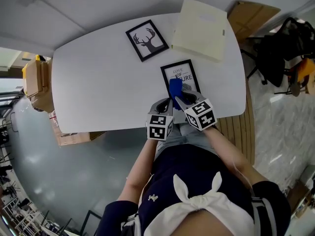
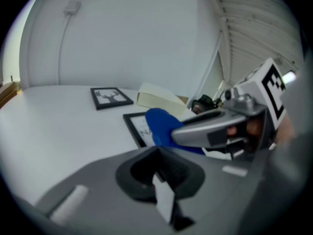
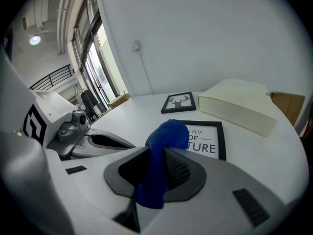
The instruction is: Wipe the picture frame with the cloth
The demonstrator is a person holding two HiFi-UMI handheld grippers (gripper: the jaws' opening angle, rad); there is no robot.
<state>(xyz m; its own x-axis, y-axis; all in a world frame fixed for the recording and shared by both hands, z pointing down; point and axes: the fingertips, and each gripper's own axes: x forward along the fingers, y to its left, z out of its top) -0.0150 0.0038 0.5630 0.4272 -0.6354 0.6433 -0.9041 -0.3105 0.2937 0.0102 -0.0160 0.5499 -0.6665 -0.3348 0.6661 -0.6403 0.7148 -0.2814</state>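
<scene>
Spreading across most of the head view, the white counter [image 1: 98,82] carries a cream bag [image 1: 200,31] at its far right. A black picture frame with a deer print [image 1: 146,40] lies to the left of the bag. A second black picture frame with printed lettering [image 1: 178,73] lies nearer the person, close to the counter's front edge. This lettered frame looks like the one being wiped, since both sets of tongs are gathered at its near end. The right gripper [image 3: 155,173] has its tongs clamped on a blue cloth [image 3: 166,136]. The cloth bulges out of them in a rounded wad over the near end of the lettered frame, covering part of the print in the head view. Whether the wad actually presses on the glass cannot be told. The left gripper [image 2: 159,173] sits just beside the right one, its tongs drawn together with only a thin pale slit between them and nothing held. The step in hand looks like the start of the wipe, with the cloth brought to the frame. The next move would call for lowering the wad flat onto the glass and drawing it along the frame's length. The left tongs could steady a corner, because a light frame may slide on the smooth counter.
</scene>
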